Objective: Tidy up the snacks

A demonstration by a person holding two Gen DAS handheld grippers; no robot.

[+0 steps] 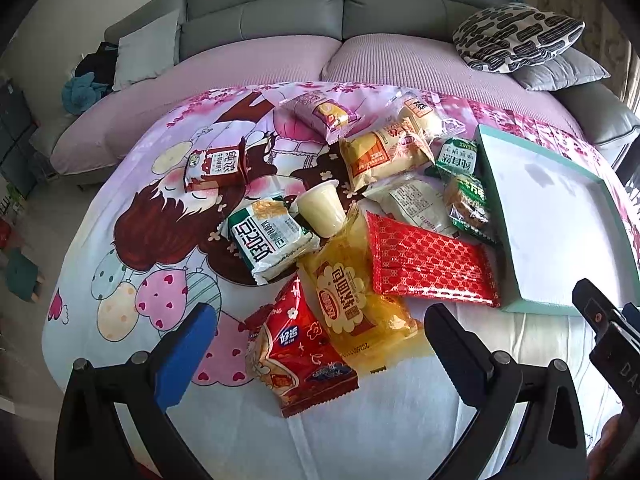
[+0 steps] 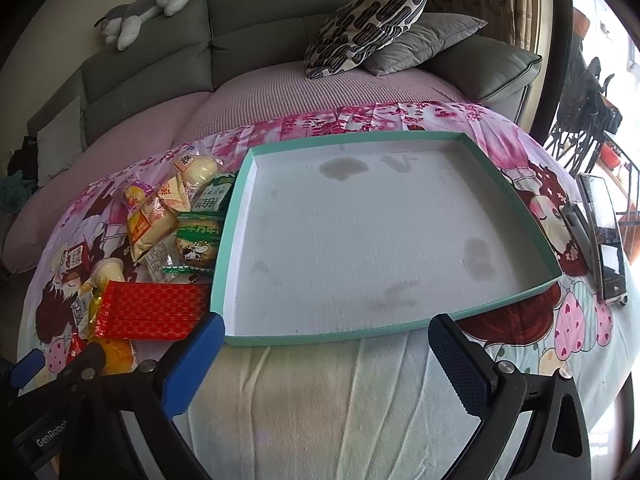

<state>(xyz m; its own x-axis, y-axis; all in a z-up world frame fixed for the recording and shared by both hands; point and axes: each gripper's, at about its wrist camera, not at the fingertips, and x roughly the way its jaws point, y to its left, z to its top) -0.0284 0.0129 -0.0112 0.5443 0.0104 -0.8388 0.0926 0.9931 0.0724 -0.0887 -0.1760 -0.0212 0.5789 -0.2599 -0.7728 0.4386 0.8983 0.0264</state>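
1. Snacks [image 1: 360, 208] lie in a loose heap at the centre of the left wrist frame, on a cartoon-print cloth [image 1: 132, 216].
2. A yellow bread packet [image 1: 352, 304] and a red-and-yellow pouch [image 1: 296, 356] sit lowest in the heap; a red patterned packet [image 1: 432, 268] lies just right of them, touching the tray's left wall.
3. A pale pudding cup [image 1: 322, 208] lies tilted mid-heap.
4. The teal-rimmed tray [image 2: 236, 216], white inside with faint stains, fills the centre of the right wrist frame and holds nothing.
5. The left gripper [image 1: 316, 328] stands wide apart above the lowest packets, gripping nothing.
6. The right gripper [image 2: 326, 344] is likewise wide, at the tray's near rim.
7. A phone [image 2: 606, 236] lies at right; a grey sofa [image 2: 248, 36] spans the top.
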